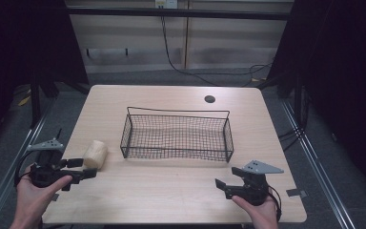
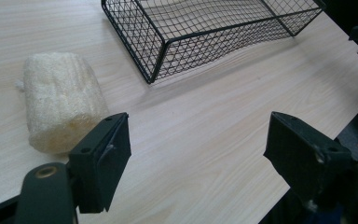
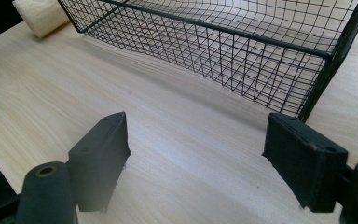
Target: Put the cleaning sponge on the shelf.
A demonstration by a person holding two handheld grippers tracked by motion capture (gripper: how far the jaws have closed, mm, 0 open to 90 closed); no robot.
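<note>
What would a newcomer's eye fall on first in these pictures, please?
The black wire mesh basket sits empty at the middle of the light wooden table. A pale loofah sponge lies left of it, just ahead of the open left hand-held gripper; the right hand-held gripper is open too.

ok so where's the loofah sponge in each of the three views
High view: the loofah sponge lies left of the wire basket, by the left gripper.
Left gripper view: left side, just past the left jaw.
Right gripper view: top left corner.
Shared landmark: the wire basket.
</note>
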